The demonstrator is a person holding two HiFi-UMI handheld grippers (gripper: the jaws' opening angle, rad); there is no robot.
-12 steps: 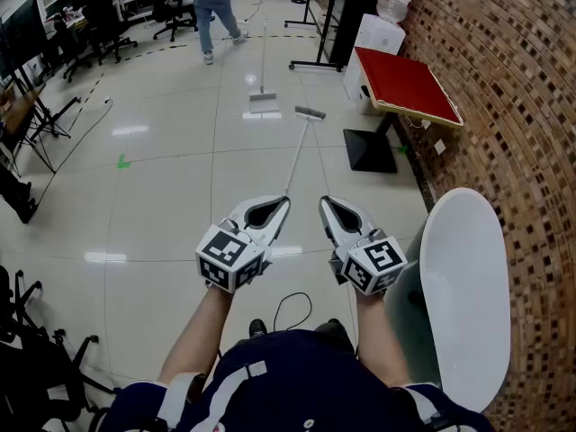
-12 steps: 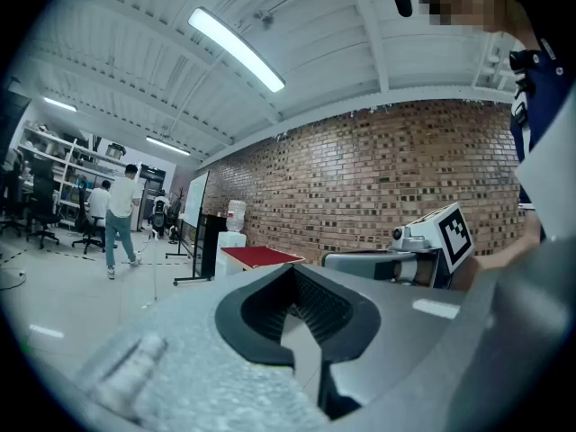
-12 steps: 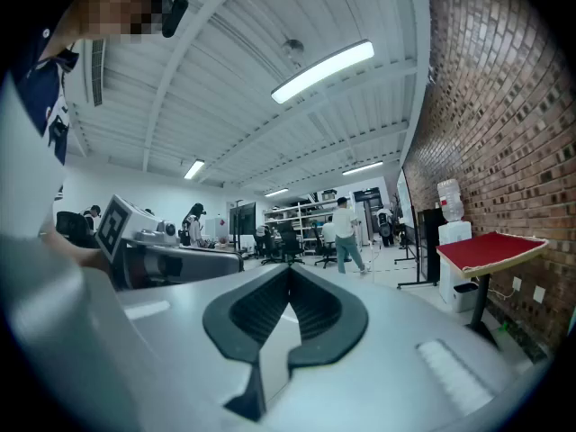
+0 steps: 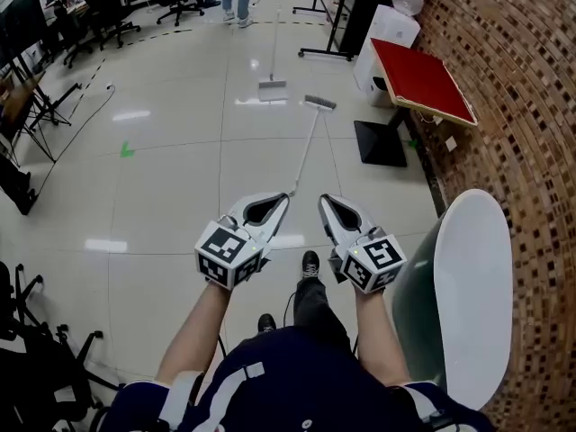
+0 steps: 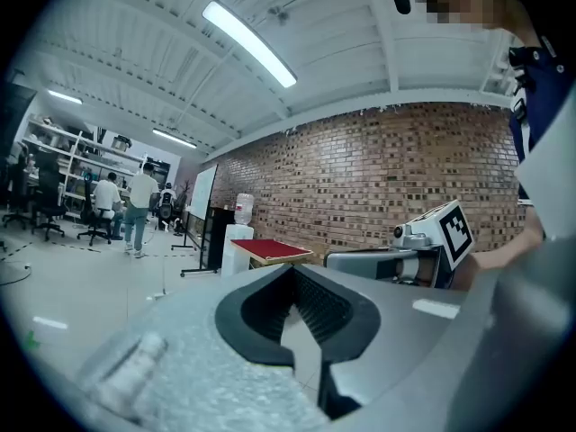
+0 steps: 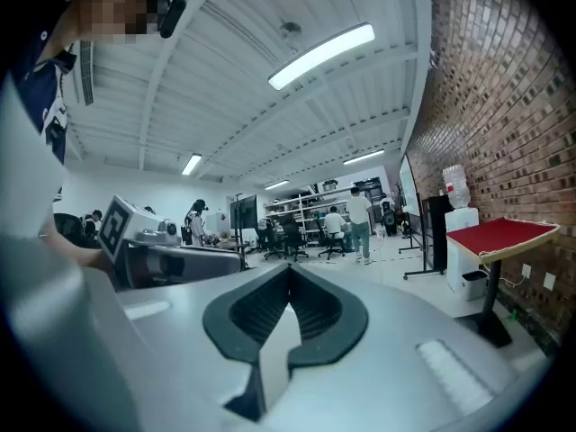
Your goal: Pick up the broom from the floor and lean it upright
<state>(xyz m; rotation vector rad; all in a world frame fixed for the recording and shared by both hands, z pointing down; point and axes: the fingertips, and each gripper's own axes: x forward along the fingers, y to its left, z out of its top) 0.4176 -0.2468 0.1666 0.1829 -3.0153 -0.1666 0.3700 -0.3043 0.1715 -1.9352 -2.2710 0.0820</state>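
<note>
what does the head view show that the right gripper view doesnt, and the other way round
Only the head view: the long-handled grey broom lying on the pale tiled floor ahead of both grippers, and the person's black shoe. Only the right gripper view: the white ceiling with its lit tube lamp. Both: the red-topped table by the brick wall, plus the left gripper and the right gripper, each with jaws together and nothing between them.

Head view steeply downward, gripper views level
</note>
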